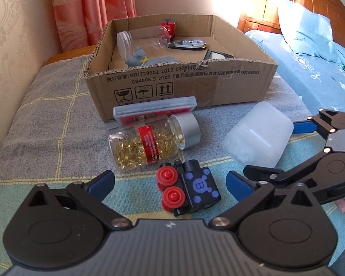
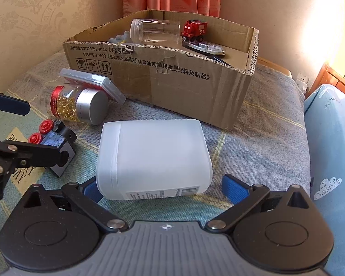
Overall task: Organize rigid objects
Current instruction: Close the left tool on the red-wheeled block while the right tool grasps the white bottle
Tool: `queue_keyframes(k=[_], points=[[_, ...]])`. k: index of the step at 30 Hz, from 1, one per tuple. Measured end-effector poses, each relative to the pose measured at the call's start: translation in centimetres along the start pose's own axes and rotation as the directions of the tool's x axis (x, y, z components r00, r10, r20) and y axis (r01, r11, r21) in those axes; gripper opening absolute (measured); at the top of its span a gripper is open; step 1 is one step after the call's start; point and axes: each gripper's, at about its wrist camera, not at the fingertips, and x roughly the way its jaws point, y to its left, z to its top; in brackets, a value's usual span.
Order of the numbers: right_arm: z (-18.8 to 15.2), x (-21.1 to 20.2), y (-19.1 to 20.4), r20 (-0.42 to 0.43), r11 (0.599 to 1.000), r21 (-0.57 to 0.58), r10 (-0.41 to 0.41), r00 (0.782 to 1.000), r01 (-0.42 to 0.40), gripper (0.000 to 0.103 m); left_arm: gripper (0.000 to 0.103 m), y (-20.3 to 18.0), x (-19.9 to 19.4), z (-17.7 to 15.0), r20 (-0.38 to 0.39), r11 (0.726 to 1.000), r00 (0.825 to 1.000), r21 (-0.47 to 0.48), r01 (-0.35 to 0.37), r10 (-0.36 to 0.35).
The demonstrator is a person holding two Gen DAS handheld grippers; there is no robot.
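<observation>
Both grippers gape wide and hold nothing: the left gripper straddles the black toy block, the right gripper apparently flanks the white jar.

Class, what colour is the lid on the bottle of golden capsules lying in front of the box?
Silver lid, clearest in the right wrist view.

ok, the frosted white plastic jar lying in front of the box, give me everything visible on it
The white plastic jar is translucent, frosted, squarish with rounded corners, and lies on its side on the checked blanket, apart from the cardboard box. Its wide lid points toward the capsule bottle; a seam marks the lid edge. A printed label with barcode faces down near the right gripper. Small white pieces show through in the left wrist view. The open blue fingers flank it; contact unclear.
</observation>
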Motion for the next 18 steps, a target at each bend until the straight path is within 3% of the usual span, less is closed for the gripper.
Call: queue_keyframes(k=[7, 11, 18], points=[[-0.2, -0.2, -0.1, 0.002, 1.0, -0.008, 0.007, 1.0, -0.007, 0.103, 0.103, 1.3, 0.9, -1.7, -0.045, 0.998, 0.997, 0.031, -0.058, 0.059], [-0.2, -0.2, -0.1, -0.001, 1.0, -0.012, 0.009, 1.0, -0.009, 0.103, 0.103, 3.1, 0.5, -2.7, -0.039, 1.0, 0.999, 0.007, -0.002, 0.002], [0.0, 0.0, 0.0, -0.004, 1.0, -0.01, 0.008, 1.0, -0.008, 0.103, 0.103, 3.4, 0.7, -2.9, 0.025, 0.994, 0.998, 0.095, 0.051, -0.054]])
